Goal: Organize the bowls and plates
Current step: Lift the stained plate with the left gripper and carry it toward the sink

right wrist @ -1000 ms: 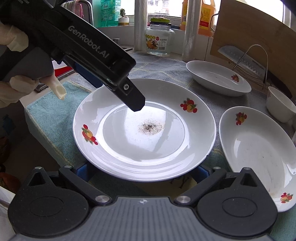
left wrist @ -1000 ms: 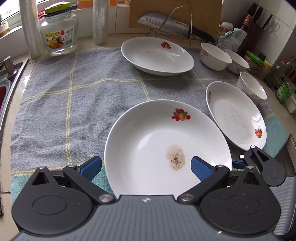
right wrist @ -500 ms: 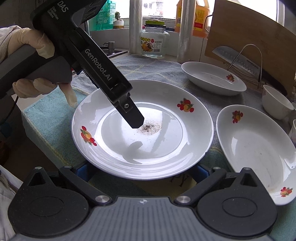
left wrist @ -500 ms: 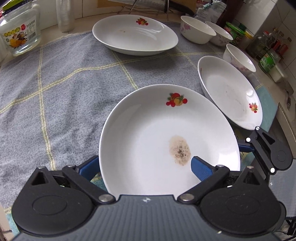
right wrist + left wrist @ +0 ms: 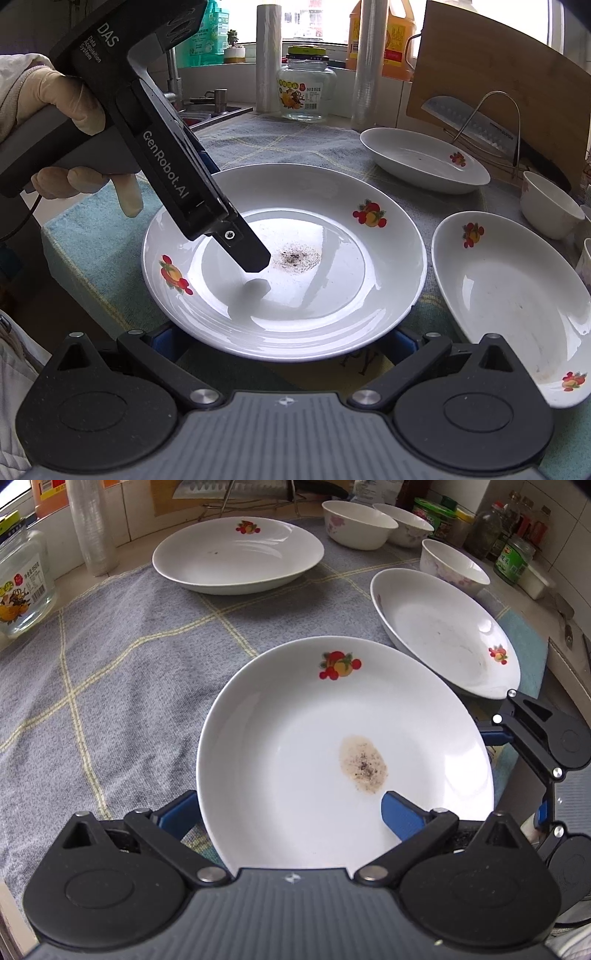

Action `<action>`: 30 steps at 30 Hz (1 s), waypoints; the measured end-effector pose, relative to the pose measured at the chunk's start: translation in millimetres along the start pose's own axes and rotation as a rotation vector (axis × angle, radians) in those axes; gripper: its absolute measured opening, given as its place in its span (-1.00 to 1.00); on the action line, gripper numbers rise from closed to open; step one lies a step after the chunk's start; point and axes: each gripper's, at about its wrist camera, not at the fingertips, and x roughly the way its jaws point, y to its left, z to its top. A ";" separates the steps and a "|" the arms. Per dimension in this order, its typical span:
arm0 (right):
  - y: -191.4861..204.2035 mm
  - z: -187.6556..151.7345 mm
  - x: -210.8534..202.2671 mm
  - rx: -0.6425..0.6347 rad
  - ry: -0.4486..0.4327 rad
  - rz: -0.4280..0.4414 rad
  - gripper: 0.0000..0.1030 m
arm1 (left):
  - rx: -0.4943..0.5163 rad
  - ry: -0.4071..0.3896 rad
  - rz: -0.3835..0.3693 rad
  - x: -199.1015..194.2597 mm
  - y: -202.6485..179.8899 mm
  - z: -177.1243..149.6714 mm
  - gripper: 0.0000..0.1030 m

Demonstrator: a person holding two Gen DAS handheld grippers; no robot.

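The left gripper (image 5: 291,808) pinches the near plate (image 5: 332,738) by its rim. The right gripper (image 5: 284,341) is spread wide under its edge. The cloth (image 5: 110,657) beside it is bare; another plate (image 5: 443,631) sits close right.

Daylight, bright and soft, entering from the window (image 5: 306,22) at rear of the right wrist view; panes blown out to near white. Specular glare on the near plate (image 5: 284,262), with a soft shadow of the left gripper (image 5: 255,258) tip on its glaze. Strong fisheye bowing at the edges, dark vignette in corners. Focus sharp mid-frame, softer toward rims.
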 end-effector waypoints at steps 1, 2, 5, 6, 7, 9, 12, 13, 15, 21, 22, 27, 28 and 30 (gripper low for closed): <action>0.2 -0.4 -0.3 -0.001 -0.002 0.000 1.00 | -0.007 -0.001 -0.012 -0.7 1.7 1.3 0.98; 0.3 -0.2 -0.2 -0.001 -0.003 0.000 1.00 | -0.012 -0.005 -0.041 -2.0 5.0 3.8 0.97; 0.2 -0.7 -0.2 0.000 -0.012 0.000 1.00 | 0.007 -0.007 -0.062 -4.0 8.5 12.0 0.95; 0.6 -0.6 -0.2 0.000 -0.014 0.000 1.00 | 0.025 -0.007 -0.066 -4.0 8.2 14.6 0.95; 0.6 -1.0 -0.3 0.000 -0.018 0.000 1.00 | 0.035 -0.005 -0.070 -3.9 8.7 17.1 0.95; 0.6 -1.1 -0.2 -0.003 -0.023 0.002 1.00 | 0.046 0.006 -0.092 -2.9 10.9 22.1 0.94; 0.1 -2.3 -1.0 -0.007 -0.029 0.005 1.00 | 0.053 0.022 -0.115 0.0 14.6 29.3 0.84; 0.2 -2.4 -1.1 -0.008 -0.030 0.005 1.00 | 0.049 0.031 -0.129 1.6 16.8 31.4 0.83; -0.6 -3.2 -1.8 -0.009 -0.031 0.008 1.00 | 0.035 0.050 -0.149 4.5 20.9 34.8 0.83; -0.8 -3.3 -2.4 -0.008 -0.033 0.009 1.00 | 0.047 0.072 -0.159 8.3 26.0 45.1 0.83; -0.9 -3.4 -2.4 -0.007 -0.034 0.009 1.00 | 0.050 0.072 -0.159 8.6 26.2 46.5 0.83; -1.4 -3.7 -2.4 -0.007 -0.034 0.010 1.00 | 0.055 0.082 -0.177 10.2 25.3 51.2 0.83; -1.5 -3.5 -2.4 -0.007 -0.034 0.009 1.00 | 0.053 0.085 -0.181 10.1 25.1 51.7 0.83; -1.1 -3.2 -2.7 -0.008 -0.031 0.006 1.00 | 0.060 0.095 -0.183 9.9 25.2 52.6 0.67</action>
